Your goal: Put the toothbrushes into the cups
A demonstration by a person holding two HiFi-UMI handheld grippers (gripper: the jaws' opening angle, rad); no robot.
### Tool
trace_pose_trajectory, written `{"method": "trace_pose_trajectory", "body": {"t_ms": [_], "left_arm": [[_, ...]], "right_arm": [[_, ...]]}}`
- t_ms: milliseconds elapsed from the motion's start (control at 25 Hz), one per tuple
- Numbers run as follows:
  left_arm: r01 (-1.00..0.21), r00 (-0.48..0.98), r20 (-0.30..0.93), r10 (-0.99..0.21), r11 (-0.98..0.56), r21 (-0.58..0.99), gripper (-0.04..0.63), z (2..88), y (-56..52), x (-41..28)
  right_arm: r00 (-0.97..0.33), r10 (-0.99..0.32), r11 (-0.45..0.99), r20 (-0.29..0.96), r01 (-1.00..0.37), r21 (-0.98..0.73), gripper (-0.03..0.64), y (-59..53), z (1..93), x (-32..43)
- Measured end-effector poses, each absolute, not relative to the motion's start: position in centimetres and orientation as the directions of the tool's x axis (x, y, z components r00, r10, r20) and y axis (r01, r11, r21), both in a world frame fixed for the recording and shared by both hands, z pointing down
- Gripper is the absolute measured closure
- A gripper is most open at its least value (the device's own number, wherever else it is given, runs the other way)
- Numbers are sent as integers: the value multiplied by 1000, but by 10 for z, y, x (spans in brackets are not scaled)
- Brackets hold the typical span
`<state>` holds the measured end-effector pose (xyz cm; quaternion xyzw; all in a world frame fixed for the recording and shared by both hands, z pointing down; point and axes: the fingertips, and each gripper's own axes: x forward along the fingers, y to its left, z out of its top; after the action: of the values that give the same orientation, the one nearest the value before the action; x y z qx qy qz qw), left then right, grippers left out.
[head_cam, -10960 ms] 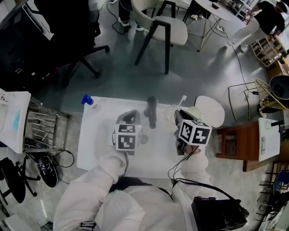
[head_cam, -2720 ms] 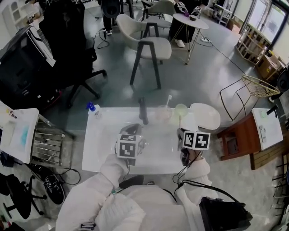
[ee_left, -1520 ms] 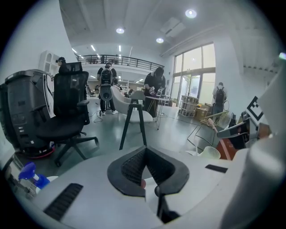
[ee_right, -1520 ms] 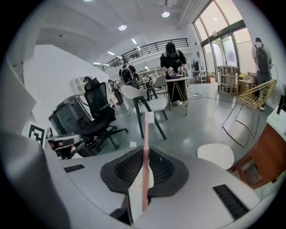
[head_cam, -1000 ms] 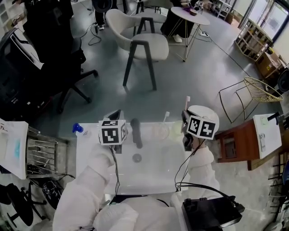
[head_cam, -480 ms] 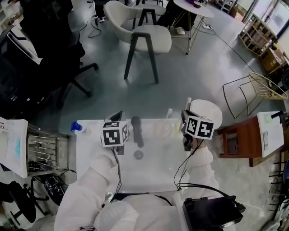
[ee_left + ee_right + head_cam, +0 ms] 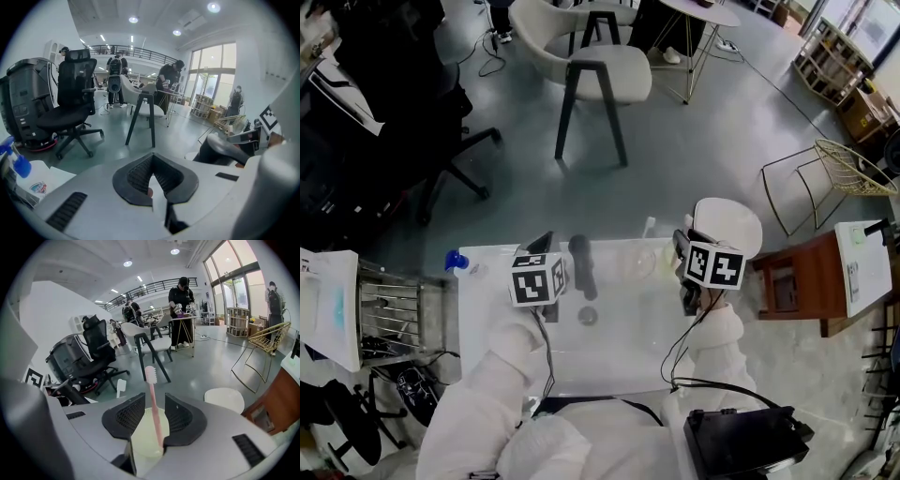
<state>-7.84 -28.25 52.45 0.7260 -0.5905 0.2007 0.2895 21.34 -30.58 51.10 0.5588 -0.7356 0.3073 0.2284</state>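
Observation:
A pink toothbrush [image 7: 151, 380] stands in the pale green cup [image 7: 143, 437], leaning against one pad of my right gripper [image 7: 154, 401], whose jaws are open around it. In the head view that gripper [image 7: 680, 246] is at the green cup [image 7: 667, 261] at the table's far right. Beside it a clear cup [image 7: 633, 264] holds a white toothbrush [image 7: 648, 228], which also shows in the right gripper view [image 7: 121, 386]. My left gripper [image 7: 152, 159] is shut, its tips meeting, above the table's far left [image 7: 542, 246].
A dark upright object [image 7: 581, 265] stands between the grippers, with a small round thing [image 7: 588, 316] in front of it. A blue spray bottle [image 7: 455, 261] is at the white table's [image 7: 600, 361] far left corner. Chairs and people are beyond.
Since 2.7 s ago both grippers have moved from the table's front to its far side. In the last second they have barely shifted; the pink toothbrush sits lower at the green cup.

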Motion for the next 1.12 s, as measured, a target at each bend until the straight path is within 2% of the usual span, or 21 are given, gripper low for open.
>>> {"method": "trace_pose_trajectory", "body": {"t_ms": [920, 1120], "left_arm": [[-968, 248, 572, -782, -169, 188, 597, 488, -238, -60], [-960, 276, 554, -785, -203, 191, 597, 478, -215, -45]], "right_arm": [[-259, -733, 176, 629, -965, -193, 509, -255, 479, 209], [-265, -746, 176, 611, -963, -203, 550, -224, 472, 202]]}}
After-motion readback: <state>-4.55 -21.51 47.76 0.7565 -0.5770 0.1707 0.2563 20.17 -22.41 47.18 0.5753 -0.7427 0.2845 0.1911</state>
